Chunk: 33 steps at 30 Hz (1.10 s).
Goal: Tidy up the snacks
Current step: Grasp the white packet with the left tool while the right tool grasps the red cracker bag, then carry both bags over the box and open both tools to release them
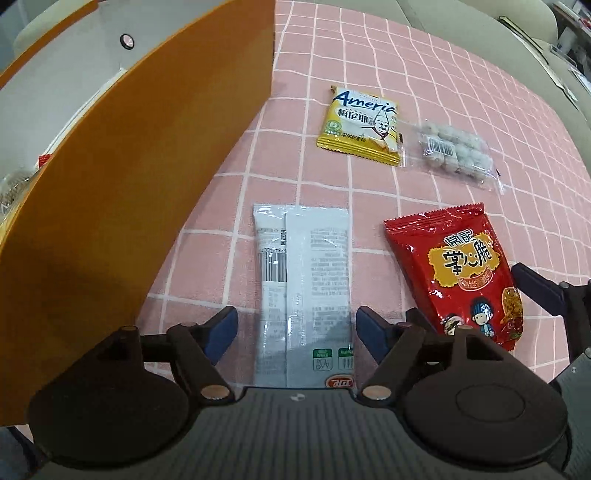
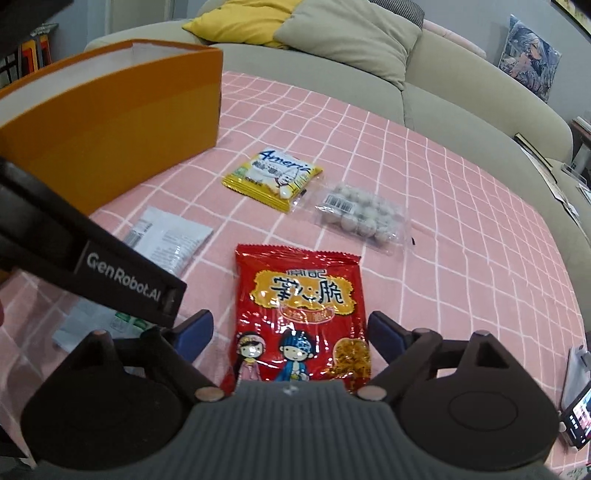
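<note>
On the pink checked cloth [image 1: 461, 92] lie a white snack packet [image 1: 306, 280], a red snack packet [image 1: 461, 269], a yellow packet [image 1: 360, 125] and a clear bag of round balls [image 1: 452, 153]. My left gripper [image 1: 297, 332] is open, its fingers on either side of the white packet's near end. My right gripper [image 2: 291, 336] is open, straddling the red packet [image 2: 303, 310]. The right view also shows the white packet [image 2: 170, 240], yellow packet [image 2: 273, 177] and ball bag [image 2: 364, 214]. An orange box [image 1: 122, 184] stands at the left; it also shows in the right view [image 2: 110, 122].
A beige sofa [image 2: 461, 85] with a yellow cushion [image 2: 240, 22] runs behind the table. The left gripper's body [image 2: 110, 273] crosses the right view at left. A phone [image 2: 576, 417] lies at the right edge. The orange box holds some snacks [image 1: 11, 192].
</note>
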### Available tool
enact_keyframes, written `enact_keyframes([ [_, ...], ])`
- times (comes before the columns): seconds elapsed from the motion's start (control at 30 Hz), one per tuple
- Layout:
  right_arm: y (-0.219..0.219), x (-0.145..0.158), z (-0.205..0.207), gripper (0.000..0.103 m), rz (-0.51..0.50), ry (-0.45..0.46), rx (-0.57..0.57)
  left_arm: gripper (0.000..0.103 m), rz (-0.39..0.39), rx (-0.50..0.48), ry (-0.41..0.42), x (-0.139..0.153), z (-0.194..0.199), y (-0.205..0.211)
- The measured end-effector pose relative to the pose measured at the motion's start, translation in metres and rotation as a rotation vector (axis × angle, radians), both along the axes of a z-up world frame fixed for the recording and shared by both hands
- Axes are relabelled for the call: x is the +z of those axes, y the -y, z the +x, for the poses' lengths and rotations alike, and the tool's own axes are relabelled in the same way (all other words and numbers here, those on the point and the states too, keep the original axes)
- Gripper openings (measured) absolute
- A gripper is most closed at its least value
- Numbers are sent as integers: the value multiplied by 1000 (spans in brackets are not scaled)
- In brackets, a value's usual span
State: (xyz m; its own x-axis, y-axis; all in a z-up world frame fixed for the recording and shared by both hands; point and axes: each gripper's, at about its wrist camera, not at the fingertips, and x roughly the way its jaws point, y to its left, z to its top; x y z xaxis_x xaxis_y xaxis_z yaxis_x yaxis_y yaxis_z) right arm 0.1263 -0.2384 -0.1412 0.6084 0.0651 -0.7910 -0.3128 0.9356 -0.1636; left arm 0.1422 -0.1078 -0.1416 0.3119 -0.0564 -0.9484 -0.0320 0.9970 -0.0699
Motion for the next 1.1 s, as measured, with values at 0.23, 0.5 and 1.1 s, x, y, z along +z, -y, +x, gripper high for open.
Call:
enact_keyframes([
  [0.23, 16, -3, 6, 75, 79, -52, -50, 73, 56, -46, 30, 1, -5, 8],
  [0.5, 17, -1, 3, 68, 98, -61, -45, 55, 47, -95, 60, 3, -5, 6],
  [1.1, 19, 23, -12, 67, 151, -82, -82, 53, -79, -131, 162, 51, -36, -5],
])
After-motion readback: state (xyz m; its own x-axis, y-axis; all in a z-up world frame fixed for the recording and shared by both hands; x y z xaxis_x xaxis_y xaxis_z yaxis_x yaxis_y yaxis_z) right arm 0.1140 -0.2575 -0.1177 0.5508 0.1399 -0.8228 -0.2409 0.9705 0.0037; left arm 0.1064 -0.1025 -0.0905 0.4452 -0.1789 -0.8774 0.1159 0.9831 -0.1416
